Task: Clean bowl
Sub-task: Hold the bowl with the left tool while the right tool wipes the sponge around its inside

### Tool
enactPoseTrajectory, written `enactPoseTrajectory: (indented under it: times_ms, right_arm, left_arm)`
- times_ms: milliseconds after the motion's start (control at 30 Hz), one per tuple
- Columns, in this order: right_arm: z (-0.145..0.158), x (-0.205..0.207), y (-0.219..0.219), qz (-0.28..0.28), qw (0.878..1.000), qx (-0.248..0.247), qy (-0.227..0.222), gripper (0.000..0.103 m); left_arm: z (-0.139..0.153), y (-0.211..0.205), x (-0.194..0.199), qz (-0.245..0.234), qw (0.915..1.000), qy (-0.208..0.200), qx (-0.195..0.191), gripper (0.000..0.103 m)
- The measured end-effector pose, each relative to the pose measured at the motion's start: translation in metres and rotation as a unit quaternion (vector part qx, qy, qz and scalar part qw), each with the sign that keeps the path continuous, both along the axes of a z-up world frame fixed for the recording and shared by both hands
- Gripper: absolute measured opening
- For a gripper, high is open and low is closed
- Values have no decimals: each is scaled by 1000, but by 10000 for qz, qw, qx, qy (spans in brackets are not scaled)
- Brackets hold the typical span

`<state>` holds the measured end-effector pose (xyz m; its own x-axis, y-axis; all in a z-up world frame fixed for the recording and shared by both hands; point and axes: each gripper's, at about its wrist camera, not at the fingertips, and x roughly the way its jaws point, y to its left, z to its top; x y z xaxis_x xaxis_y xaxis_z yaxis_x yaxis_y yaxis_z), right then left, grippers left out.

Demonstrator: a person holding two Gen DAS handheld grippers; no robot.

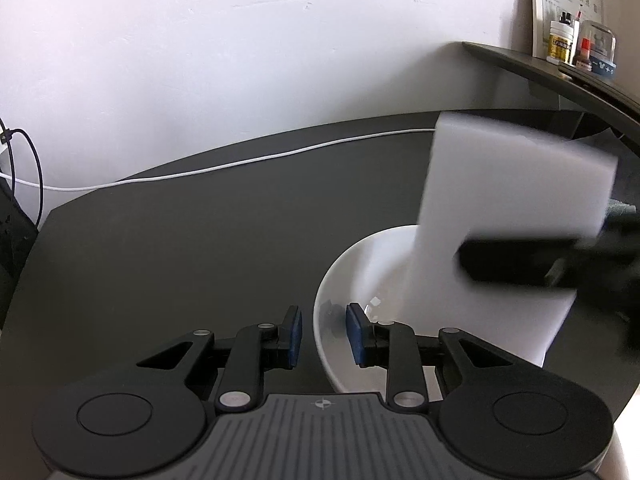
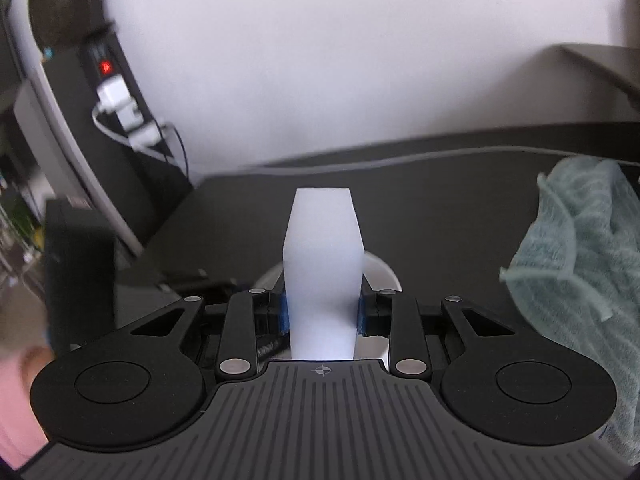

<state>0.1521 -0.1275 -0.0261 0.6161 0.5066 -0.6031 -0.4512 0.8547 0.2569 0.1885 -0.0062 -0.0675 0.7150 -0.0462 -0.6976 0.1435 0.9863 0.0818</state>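
Gripping sponge (image 2: 323,276) (label unreadable) over bowl (image 1: 360,272)

Left tongs (image 1: 324,334) parted, right tongs (image 2: 322,314) clamped shut

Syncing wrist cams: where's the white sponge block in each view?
Left wrist: white sponge block at right, over the bowl, gripped by the blurred right tongs.
Right wrist: centre, clamped between the tongs' blue pads.
Shared landmark: the white bowl's rim.
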Motion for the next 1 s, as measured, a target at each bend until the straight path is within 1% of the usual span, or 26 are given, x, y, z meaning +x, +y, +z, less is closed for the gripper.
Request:
enactPoseTrajectory:
  times_ms: [33, 100, 167, 233, 300, 367, 433, 533, 600, 667, 700, 800, 867, 933, 1000]
  right_arm:
    - [-1, 0, 2, -4, 9998, -176, -60, 30]
    - [-1, -1, 8, 14, 9974, -635, -346, 31]
    - [2, -2, 12, 35, 9927, -1012, -652, 31]
    - [6, -1, 14, 138, 9895, -1170, -833, 31]
    - [10, 2, 13, 220, 9891, -1164, -874, 31]
    - [16, 3, 13, 209, 9883, -1139, -995, 31]
    - [26, -2, 9, 97, 9890, -983, -1102, 31]
    - [41, -8, 1, -128, 9890, -797, -1243, 31]
    - [44, -6, -7, -163, 9925, -525, -1095, 31]
    - [41, 2, -14, -140, 9975, -31, -691, 31]
    - [38, 6, -14, -127, 9982, 59, -590, 31]
    - [27, 16, -11, -42, 9992, 209, -339, 31]
    - [16, 24, -4, 87, 9994, 326, -83, 31]
    - [6, 27, 6, 189, 9996, 220, 15, 31]
    - [-1, 27, 15, 284, 9995, 102, 27, 31]
  left_arm:
    - [-2, -3, -1, -23, 10000, 15, 56, 27]
    - [-4, -3, -5, -39, 9999, 45, 134, 27]
    - [-6, 2, -2, -28, 9999, 90, 82, 27]
    - [-9, 6, 6, 8, 9999, 130, 39, 27]
    - [-10, 3, 3, 139, 9997, 167, 56, 27]
    - [-14, 2, 9, 219, 9996, 161, 93, 27]
    - [-16, -5, 12, 257, 9995, 155, 136, 27]
    - [-14, -2, 11, 193, 9997, 80, 146, 26]
    - [-14, -2, 15, 110, 9999, 43, 118, 26]
    - [-15, 0, 17, 30, 9999, 30, 137, 26]
    - [-17, 1, 20, -31, 9999, 26, 161, 26]
    - [-26, 2, 29, -118, 9997, 100, 178, 25]
    - [-30, 4, 32, -147, 9998, 88, 116, 25]
    - [-31, 4, 33, -116, 9998, 87, 109, 25]
    - [-30, 5, 31, -17, 9998, 110, 180, 25]
